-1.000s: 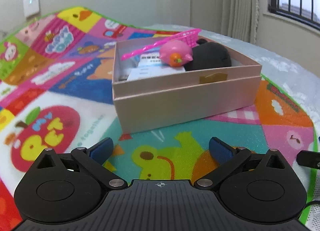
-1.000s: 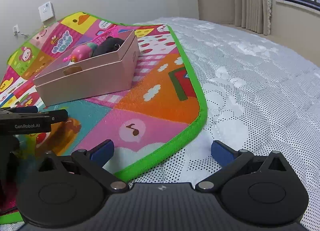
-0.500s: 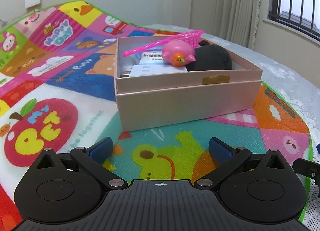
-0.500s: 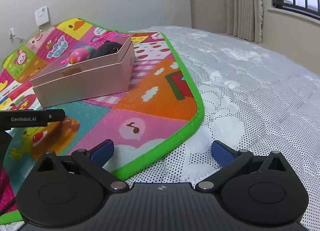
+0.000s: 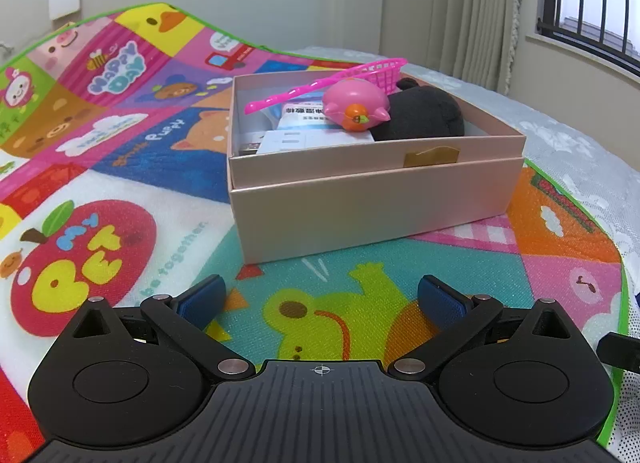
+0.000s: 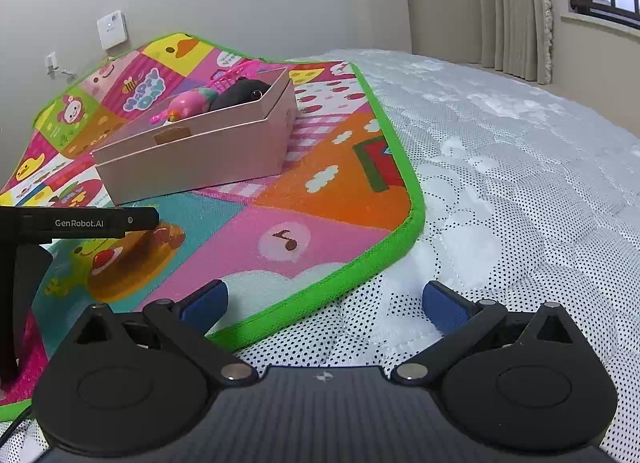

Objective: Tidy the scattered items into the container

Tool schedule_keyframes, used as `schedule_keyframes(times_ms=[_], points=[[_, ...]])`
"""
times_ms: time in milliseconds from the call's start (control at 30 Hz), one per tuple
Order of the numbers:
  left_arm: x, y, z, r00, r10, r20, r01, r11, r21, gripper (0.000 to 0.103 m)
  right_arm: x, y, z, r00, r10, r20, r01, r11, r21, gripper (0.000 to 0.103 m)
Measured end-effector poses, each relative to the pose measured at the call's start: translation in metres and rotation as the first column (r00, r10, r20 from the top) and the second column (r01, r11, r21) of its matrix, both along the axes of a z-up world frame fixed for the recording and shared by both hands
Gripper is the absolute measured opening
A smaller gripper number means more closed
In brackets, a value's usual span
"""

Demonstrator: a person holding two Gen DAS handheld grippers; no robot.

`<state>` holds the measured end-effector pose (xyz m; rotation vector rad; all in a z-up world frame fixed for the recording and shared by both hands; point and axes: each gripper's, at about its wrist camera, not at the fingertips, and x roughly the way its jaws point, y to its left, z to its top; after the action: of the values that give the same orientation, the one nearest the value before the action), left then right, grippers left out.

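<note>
On the colourful play mat (image 5: 120, 191), spread over a white quilted bed (image 6: 520, 183), sat the pink cardboard box (image 5: 372, 203), open at the top. Inside it lay a pink round pig toy (image 5: 354, 105) on top of white printed packets (image 5: 304, 135), a black plush toy (image 5: 424, 115) at the right side touching the pig, and a pink toy net (image 5: 332, 83) lying slantwise across the far rim, handle to the left. A small dark item sat at the near-left inside corner, too small to tell. Left gripper (image 5: 320, 301) hovered low over the mat near the box's near wall, jaws wide apart, nothing between the blue pads (image 5: 202, 299). Right gripper (image 6: 324, 303) was to the right, above the mat's green edge and the bed, jaws also apart and empty. In the right wrist view the box (image 6: 192, 155) was far left, and the black body of the left gripper (image 6: 80, 221) showed at the left edge. No loose items visible on the mat.
</note>
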<state>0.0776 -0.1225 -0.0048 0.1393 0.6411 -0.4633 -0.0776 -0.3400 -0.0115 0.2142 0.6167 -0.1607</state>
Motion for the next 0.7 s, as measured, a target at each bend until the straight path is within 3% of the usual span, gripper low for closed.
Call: schedule_keyframes(times_ms=[700], points=[[0.0007,0.0001,-0.0005,1.000,0.000,0.001,0.000,1.000,0.003,0.103,-0.0012,-0.0030,-0.0026,1.000,0.000,0.015,0.000,1.000,0.017,0.103]])
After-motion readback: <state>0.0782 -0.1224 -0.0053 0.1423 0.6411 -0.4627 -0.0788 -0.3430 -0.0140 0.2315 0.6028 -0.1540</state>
